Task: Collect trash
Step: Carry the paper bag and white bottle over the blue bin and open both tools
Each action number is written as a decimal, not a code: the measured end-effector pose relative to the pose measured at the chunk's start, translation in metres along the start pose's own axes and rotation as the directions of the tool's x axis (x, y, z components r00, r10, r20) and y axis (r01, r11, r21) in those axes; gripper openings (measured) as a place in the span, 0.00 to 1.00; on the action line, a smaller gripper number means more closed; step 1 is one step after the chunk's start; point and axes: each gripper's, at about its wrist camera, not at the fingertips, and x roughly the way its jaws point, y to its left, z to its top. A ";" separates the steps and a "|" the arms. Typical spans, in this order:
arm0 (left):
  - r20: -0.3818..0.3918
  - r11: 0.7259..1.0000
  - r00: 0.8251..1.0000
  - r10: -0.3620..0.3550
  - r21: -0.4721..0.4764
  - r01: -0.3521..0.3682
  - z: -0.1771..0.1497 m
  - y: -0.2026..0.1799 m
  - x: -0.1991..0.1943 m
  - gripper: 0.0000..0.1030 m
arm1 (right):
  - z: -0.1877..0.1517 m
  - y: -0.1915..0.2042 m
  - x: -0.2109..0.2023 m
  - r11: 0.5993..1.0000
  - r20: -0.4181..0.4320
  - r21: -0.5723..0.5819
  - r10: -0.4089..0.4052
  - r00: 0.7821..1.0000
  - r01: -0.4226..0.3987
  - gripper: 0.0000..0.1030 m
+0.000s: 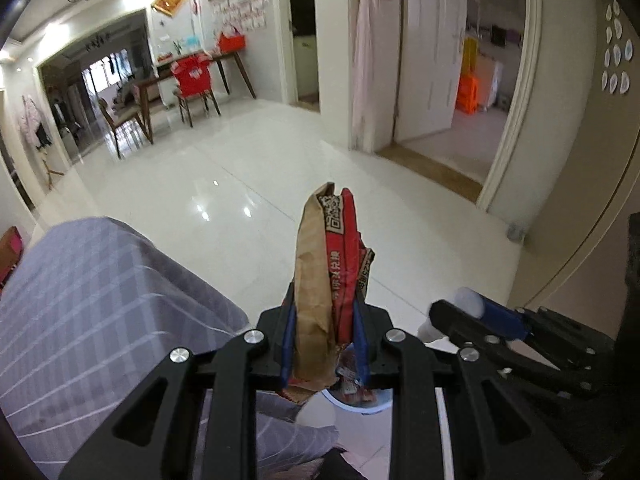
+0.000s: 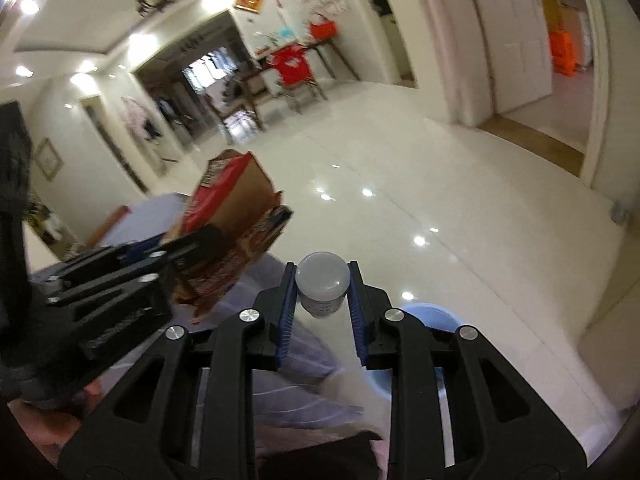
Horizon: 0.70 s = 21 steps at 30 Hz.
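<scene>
Collection partly done, judging by present positions. Two pieces of trash held off the floor, one per hand; neither yet dropped.

Left hand-held gripper (image 1: 325,332): narrowed on a crushed paper bag (image 1: 326,264), pinched between the blue pads about its lower half. Bag standing upright out of the jaws, flattened and creased; plain brown paper on one face, red print with white characters and a square code on the other. Thin, limp stock, torn and ragged at the lower end. Same bag visible from the right wrist view (image 2: 236,216), angled up and left.

Right hand-held gripper (image 2: 321,300): closed on a small plastic bottle (image 2: 321,282), gripped near the fingertips. Round, domed, translucent white cap; pale label below with fine print, unreadable. Smooth and rigid in appearance, so some risk of slipping between ribbed pads.

Pale blue bin (image 2: 434,316) below and just right of the right gripper; only a curved section of rim in sight. In the left wrist view, round rim directly beneath the held bag (image 1: 360,410), with some red-printed wrappers apparently inside already.

Remaining, by estimate: release of bag and bottle into the bin. Further trash elsewhere: cannot tell.

Surroundings: glossy white tiled floor (image 1: 240,168); striped grey-lilac cloth (image 1: 100,300) at lower left, soft and folded, nature of the item beneath not determinable.
</scene>
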 end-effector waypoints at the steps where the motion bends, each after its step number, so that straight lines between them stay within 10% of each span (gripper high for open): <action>1: -0.018 1.000 1.000 -0.003 0.001 0.003 -0.002 -0.004 0.013 0.23 | -0.003 -0.008 0.009 1.000 -0.016 0.017 -0.007 1.000 0.007 0.43; 21: -0.145 0.997 0.987 -0.068 0.036 0.074 -0.010 -0.032 0.077 0.23 | -0.020 -0.066 -0.023 0.977 0.063 0.193 -0.103 0.993 0.089 0.60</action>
